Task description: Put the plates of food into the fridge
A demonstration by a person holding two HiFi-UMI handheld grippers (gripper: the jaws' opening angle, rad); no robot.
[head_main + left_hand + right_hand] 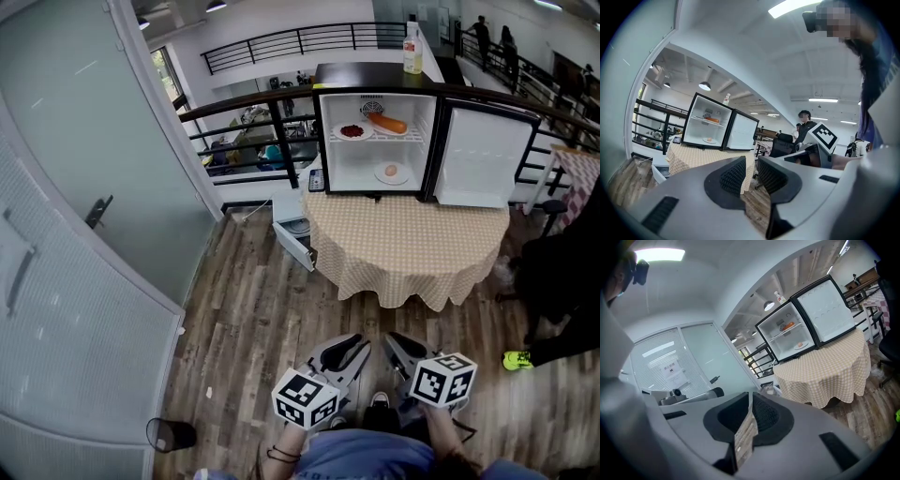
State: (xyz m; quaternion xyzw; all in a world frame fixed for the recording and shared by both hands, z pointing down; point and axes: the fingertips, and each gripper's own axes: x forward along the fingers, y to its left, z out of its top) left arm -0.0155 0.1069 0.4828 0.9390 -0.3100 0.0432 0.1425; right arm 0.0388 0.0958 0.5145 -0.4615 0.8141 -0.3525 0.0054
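Near the body, the left gripper (349, 349) is slightly parted and empty, and the right gripper (398, 345) is closed on nothing. The round checked-cloth table (403, 244) bears no plate. Three white food plates (391, 172) sit inside the open black mini fridge (352, 161), as the task wants.

A wood-plank floor (246, 309) fills the middle of the head view. A frosted glass wall (66, 281) with a dark door handle (98, 212) takes up the left side. Black railings (291, 39) run across the top. A round surface (408, 253) under a checked cloth stands right of centre, with a low white cabinet (286, 208) just beside its left edge. A black bin (170, 434) sits at lower left. Strip lights (824, 100) glow on the white ceiling.
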